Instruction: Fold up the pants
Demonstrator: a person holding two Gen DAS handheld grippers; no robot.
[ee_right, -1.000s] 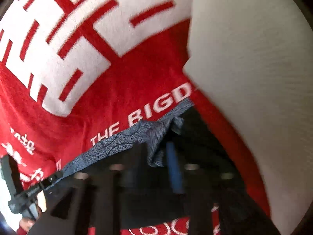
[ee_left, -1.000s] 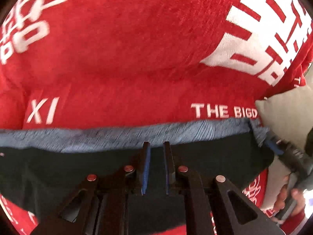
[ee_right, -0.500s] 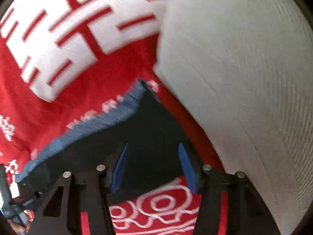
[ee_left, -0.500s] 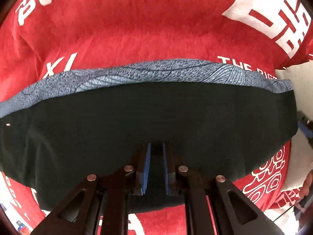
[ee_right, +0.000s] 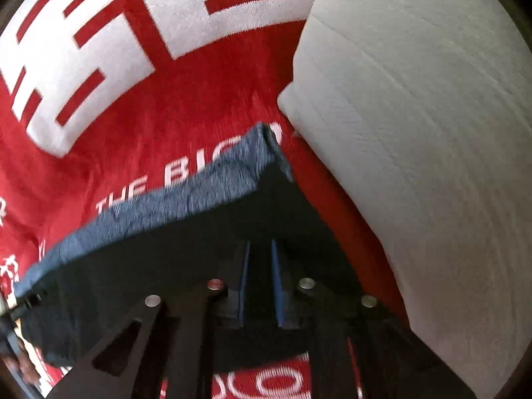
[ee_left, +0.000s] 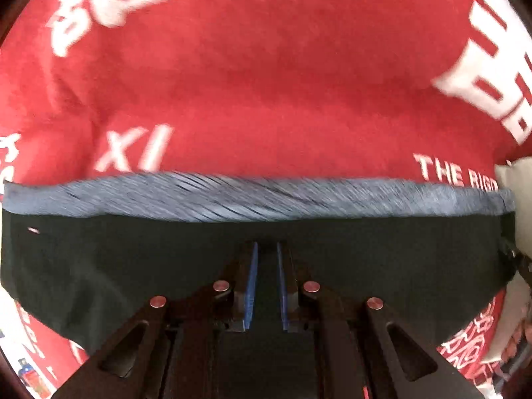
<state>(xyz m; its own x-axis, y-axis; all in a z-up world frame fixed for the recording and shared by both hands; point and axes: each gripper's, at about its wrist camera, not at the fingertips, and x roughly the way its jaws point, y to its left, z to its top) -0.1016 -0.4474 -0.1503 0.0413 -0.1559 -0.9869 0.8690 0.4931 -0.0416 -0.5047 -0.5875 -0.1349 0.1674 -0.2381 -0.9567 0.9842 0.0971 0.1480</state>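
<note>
Left gripper (ee_left: 266, 249): blue-padded fingers (ee_left: 253, 279) drawn close with a narrow gap, dark cloth of the pants (ee_left: 133, 259) lying between and under them; actual pinch on the cloth cannot be told. Right gripper (ee_right: 258, 247): same posture, pads (ee_right: 275, 282) near together over the dark fabric; grip likewise cannot be told.

Pants: black body with a blue-grey patterned band (ee_left: 266, 196) along the far edge, spread across a red blanket (ee_left: 266, 83).

Left view only: full width of the band, running straight across from left to right; white "XI" lettering (ee_left: 136, 153) just beyond the band; a dark edge of the other tool at the right border. Right view only: the band's right corner (ee_right: 266, 136) raised to a point, close beside a white ribbed cushion (ee_right: 415, 133); large white block characters (ee_right: 99, 33) on the blanket; printed words "THE BIG" (ee_right: 159, 183) partly covered by the band.

Surface: soft red plush blanket with white print, rumpled in places. Room beyond it not visible.

Long axis of the visible pants portion: crosswise to both tools, band side pointing away from them.
</note>
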